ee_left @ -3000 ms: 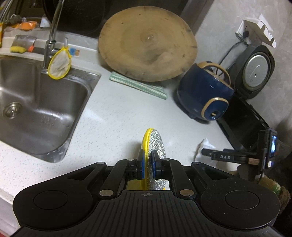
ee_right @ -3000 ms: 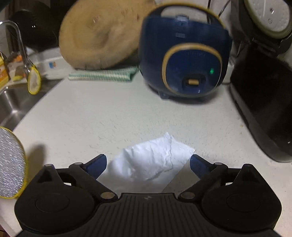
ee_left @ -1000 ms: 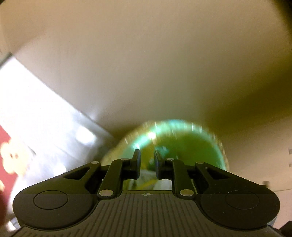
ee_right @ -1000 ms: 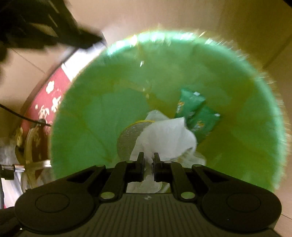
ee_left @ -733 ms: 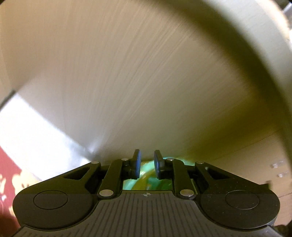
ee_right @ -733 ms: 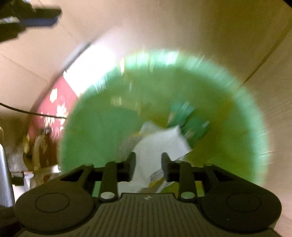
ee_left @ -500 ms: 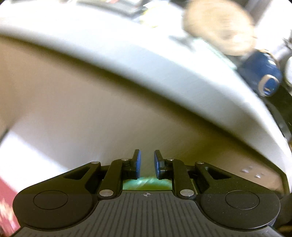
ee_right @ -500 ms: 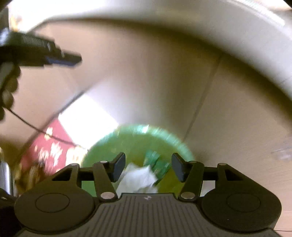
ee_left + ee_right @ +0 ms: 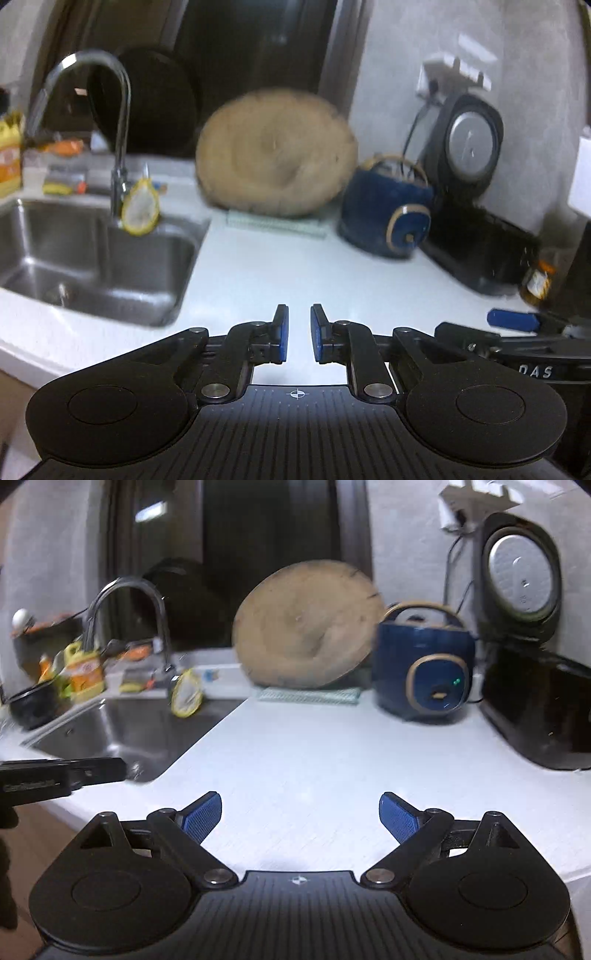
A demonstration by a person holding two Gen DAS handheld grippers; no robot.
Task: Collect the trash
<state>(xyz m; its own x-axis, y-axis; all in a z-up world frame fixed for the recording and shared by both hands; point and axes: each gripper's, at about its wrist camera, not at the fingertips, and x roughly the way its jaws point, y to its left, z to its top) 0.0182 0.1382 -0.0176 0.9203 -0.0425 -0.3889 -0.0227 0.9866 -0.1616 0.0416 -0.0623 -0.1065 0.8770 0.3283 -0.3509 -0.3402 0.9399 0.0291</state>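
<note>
**Kitchen counter, both grippers empty**

White stone countertop (image 9: 314,746): no trash visible on it. Stainless steel sink (image 9: 92,258), left. Round wooden chopping board (image 9: 306,627) leaning at back. Navy-and-gold rice cooker (image 9: 424,668), right. Right gripper (image 9: 300,814): 2 blue pads wide apart. Left gripper (image 9: 296,334): jaws nearly together, narrow gap, holding nothing.

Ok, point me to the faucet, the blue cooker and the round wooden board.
faucet (image 9: 162,627): right wrist view, on the curved spout.
blue cooker (image 9: 421,653): right wrist view, on its front body.
round wooden board (image 9: 275,155): left wrist view, centre of its face.
</note>
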